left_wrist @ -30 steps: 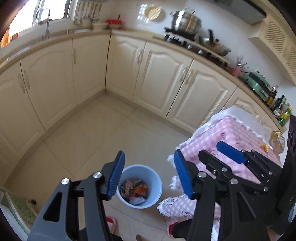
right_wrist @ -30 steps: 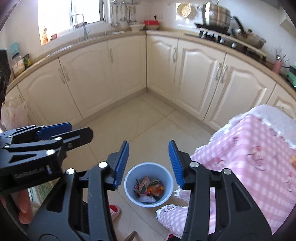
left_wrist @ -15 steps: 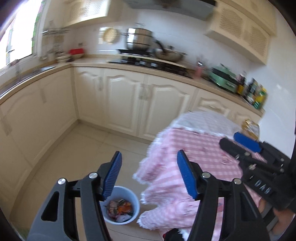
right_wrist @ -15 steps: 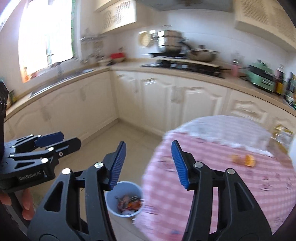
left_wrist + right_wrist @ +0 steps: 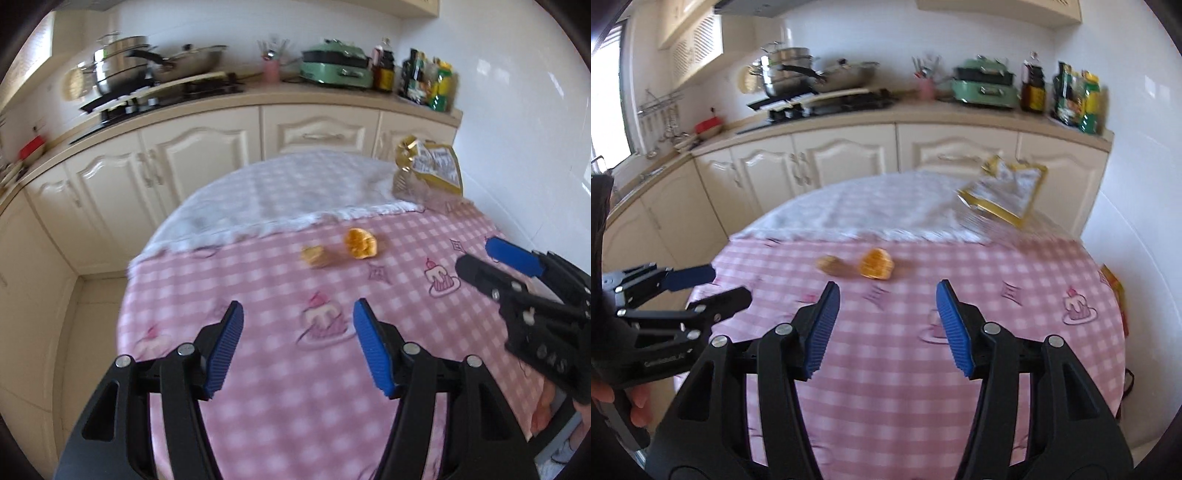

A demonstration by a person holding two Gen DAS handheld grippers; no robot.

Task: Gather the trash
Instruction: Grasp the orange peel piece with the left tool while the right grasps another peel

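Both tongs, left tongs [image 5: 297, 349] and right tongs [image 5: 887, 326], spread and empty over the pink checked tabletop [image 5: 905, 398], with the two orange peel scraps [image 5: 876, 264] straight ahead mid-table, right tongs seemingly nearer.

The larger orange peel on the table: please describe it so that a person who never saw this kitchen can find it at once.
Find the round table with the pink checked cloth. Near its middle, just before the white cloth begins, two scraps lie side by side. The larger orange peel is the bright orange one on the right; the smaller scrap is paler.
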